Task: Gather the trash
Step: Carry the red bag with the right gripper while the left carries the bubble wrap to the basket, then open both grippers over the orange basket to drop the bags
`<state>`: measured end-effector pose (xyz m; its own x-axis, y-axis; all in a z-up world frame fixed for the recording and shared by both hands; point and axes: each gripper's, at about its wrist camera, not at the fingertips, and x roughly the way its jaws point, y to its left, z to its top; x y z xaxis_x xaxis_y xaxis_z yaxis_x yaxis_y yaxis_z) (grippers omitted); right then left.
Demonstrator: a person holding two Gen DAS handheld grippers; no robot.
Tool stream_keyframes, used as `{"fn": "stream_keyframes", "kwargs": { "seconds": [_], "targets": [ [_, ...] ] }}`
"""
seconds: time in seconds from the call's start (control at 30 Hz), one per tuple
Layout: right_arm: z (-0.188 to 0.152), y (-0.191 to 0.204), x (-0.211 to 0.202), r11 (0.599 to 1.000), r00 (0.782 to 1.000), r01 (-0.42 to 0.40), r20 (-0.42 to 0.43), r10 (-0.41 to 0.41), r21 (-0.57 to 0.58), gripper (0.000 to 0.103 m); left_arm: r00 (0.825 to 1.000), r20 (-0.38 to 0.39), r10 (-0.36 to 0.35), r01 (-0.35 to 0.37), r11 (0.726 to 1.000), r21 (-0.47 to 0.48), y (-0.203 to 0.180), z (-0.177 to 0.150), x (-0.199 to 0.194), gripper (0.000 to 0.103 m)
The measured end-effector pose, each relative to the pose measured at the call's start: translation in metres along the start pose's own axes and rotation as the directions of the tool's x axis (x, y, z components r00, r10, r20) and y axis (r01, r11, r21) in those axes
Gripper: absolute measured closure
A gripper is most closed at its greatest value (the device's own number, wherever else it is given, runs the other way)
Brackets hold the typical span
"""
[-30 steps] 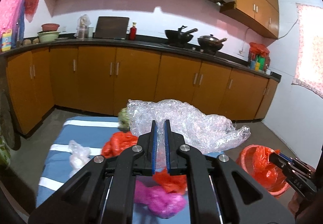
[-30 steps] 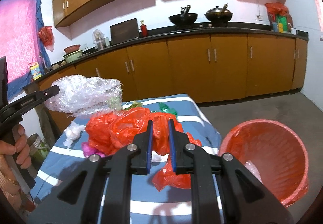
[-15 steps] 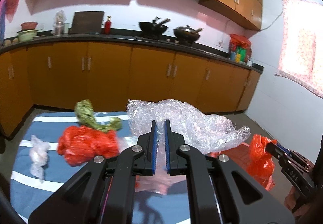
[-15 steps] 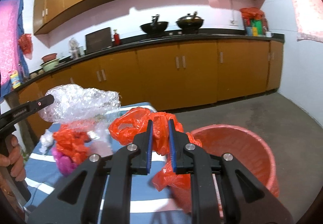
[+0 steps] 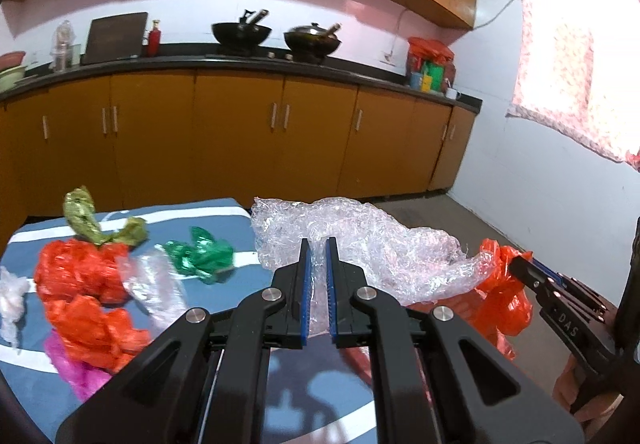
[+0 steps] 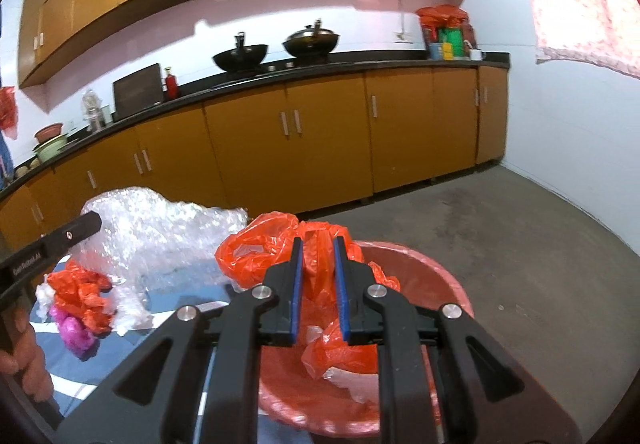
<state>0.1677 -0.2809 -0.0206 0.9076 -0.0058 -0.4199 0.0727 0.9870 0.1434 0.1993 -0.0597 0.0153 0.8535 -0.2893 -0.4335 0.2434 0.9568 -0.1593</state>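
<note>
Left to right. The crumpled orange, pink, green and clear plastic scraps [image 5: 80,284] lie on the blue-and-white striped desk [image 5: 200,215], untouched.

Left gripper [image 5: 315,284] is clamped on a crumpled sheet of clear bubble wrap [image 5: 360,248]. The sheet's long axis runs sideways across the gripper, and most of its bulk trails to the right, over the desk edge toward the other arm. In the right wrist view the same sheet [image 6: 160,236] hangs over the desk, left of the bin and not yet above it.

Right gripper [image 6: 318,292] is clenched on a crumpled orange plastic bag [image 6: 272,244]. The bag hangs straight ahead of the fingers and over the near-left part of the round red plastic bin with a red liner [image 6: 440,284]; its lower tail sits inside the rim.

Key relation: the bin lies directly below and ahead of the right gripper, and to the right of the left gripper. Judgement: right arm is nearer and can let go now. Left arm must carry its sheet rightward past the desk edge first. Risk: the wide sheet may drape over the rim instead of dropping in.
</note>
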Motion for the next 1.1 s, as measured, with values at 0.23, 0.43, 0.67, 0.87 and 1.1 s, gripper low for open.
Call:
{"fn": "stream_keyframes", "kwargs": {
  "seconds": [0.23, 0.43, 0.67, 0.87, 1.1],
  "targets": [
    [-0.002, -0.021, 0.007, 0.998, 0.999, 0.041, -0.004, -0.041, 0.039, 0.088, 0.999, -0.036, -0.011, 0.011, 1.0, -0.005, -0.022, -0.005, 0.025, 0.096],
    [-0.001, -0.03, 0.015, 0.997, 0.998, 0.06, -0.001, -0.06, 0.058, 0.088, 0.998, -0.066, -0.011, 0.011, 1.0, 0.003, -0.037, -0.013, 0.042, 0.096],
    [-0.001, -0.046, 0.022, 0.992, 0.996, 0.089, 0.003, -0.09, 0.088, 0.088, 0.995, -0.1, -0.016, 0.018, 1.0, 0.022, -0.052, -0.021, 0.061, 0.096],
    [-0.004, -0.046, 0.029, 0.993, 0.996, 0.087, -0.011, -0.086, 0.077, 0.088, 0.993, -0.118, -0.024, 0.03, 0.998, 0.049, -0.066, -0.028, 0.073, 0.096],
    [0.0, -0.053, 0.034, 0.993, 0.998, 0.067, -0.01, -0.067, 0.098, 0.088, 0.989, -0.141, -0.042, 0.052, 0.996, 0.068, -0.074, -0.033, 0.082, 0.096]
  ]
}}
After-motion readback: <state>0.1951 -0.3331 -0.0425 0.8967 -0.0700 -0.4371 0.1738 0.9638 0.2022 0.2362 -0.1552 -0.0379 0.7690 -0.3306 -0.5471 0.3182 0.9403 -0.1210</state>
